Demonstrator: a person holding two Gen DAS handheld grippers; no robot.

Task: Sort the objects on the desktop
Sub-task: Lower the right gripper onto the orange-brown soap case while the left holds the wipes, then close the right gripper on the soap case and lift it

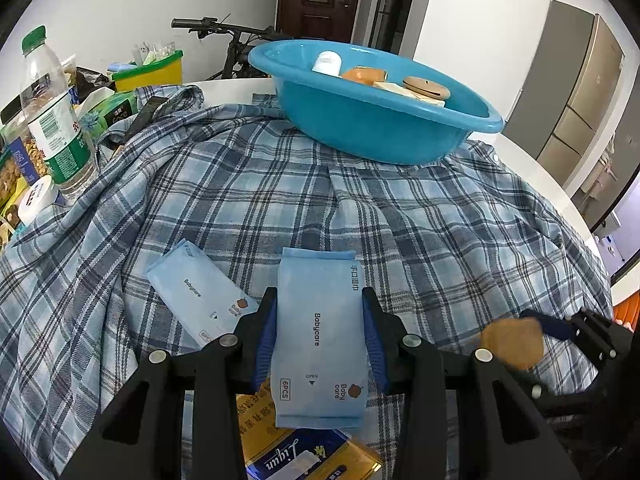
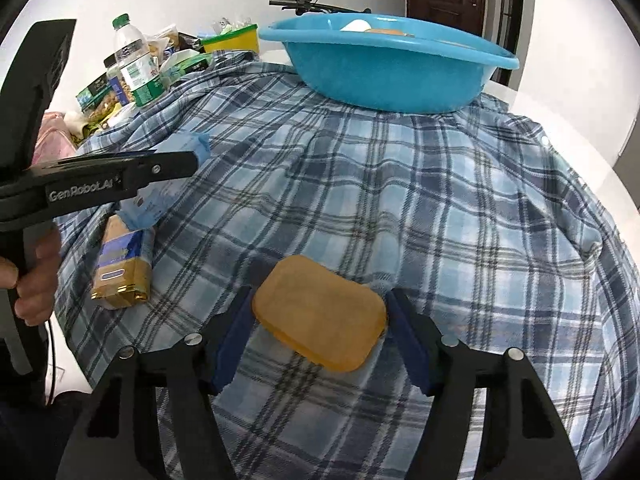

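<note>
**Gripping a wipes pack and a soap bar over the plaid cloth**

Clamping from both sides, the left gripper (image 1: 320, 336) holds a pale blue Babycare wipes pack (image 1: 318, 340) between its blue pads (image 1: 264, 344), the pack lying lengthwise along the fingers. The right gripper (image 2: 320, 320) is closed in the same way on an amber soap bar (image 2: 320, 312), its pads pressed to the bar's two short ends; the bar sits tilted between them.

Just left of the held pack, a second wipes pack (image 1: 200, 300) lies flat on the blue plaid cloth (image 1: 420, 220). A gold and blue packet (image 2: 120, 264) rests on the cloth below the left gripper, partly under the held pack in the left wrist view.

At the far side of the cloth stands a blue plastic basin (image 1: 372, 120), which holds a white jar (image 1: 327, 63), an orange item and some flat wooden-looking pieces. Off to the left, a clear water bottle (image 1: 52, 120) with a green cap stands among snack boxes, with a yellow bin (image 1: 152, 72) behind them.
</note>
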